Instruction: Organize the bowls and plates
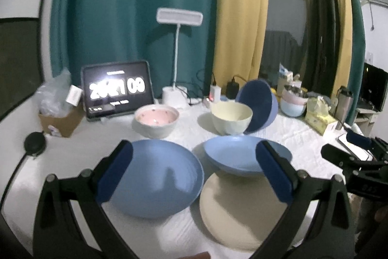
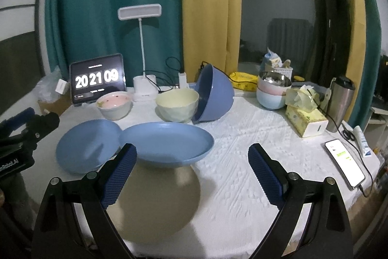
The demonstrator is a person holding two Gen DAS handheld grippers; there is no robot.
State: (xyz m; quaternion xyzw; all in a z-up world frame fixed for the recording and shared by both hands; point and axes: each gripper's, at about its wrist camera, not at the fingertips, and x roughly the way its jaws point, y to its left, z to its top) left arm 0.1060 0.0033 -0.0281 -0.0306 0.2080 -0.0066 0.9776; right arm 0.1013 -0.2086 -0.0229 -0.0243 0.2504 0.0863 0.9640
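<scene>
Both claws gape wide, nothing held. Left claw (image 1: 194,171) hangs over the flat blue plate (image 1: 155,176). Second blue plate (image 2: 167,142) is tilted, its near edge propped on the cream plate (image 2: 157,200); it lies ahead and left of the right claw (image 2: 192,174), the nearer one. Tablet (image 2: 97,81) reads "20 21 09"; left claw's body, "Robot.AI".

**Matt plates, dimpled cloth**

My right tool (image 2: 192,172) has dark blue finger pads (image 2: 118,176) with a fine knurled, rubbery texture on matt black arms. The round blue plastic-looking plates (image 2: 167,141) look smooth and matt. The bench's white cloth (image 2: 254,137) is embossed and bumpy. The tall steel tumbler (image 2: 339,103) shines, brushed.
</scene>
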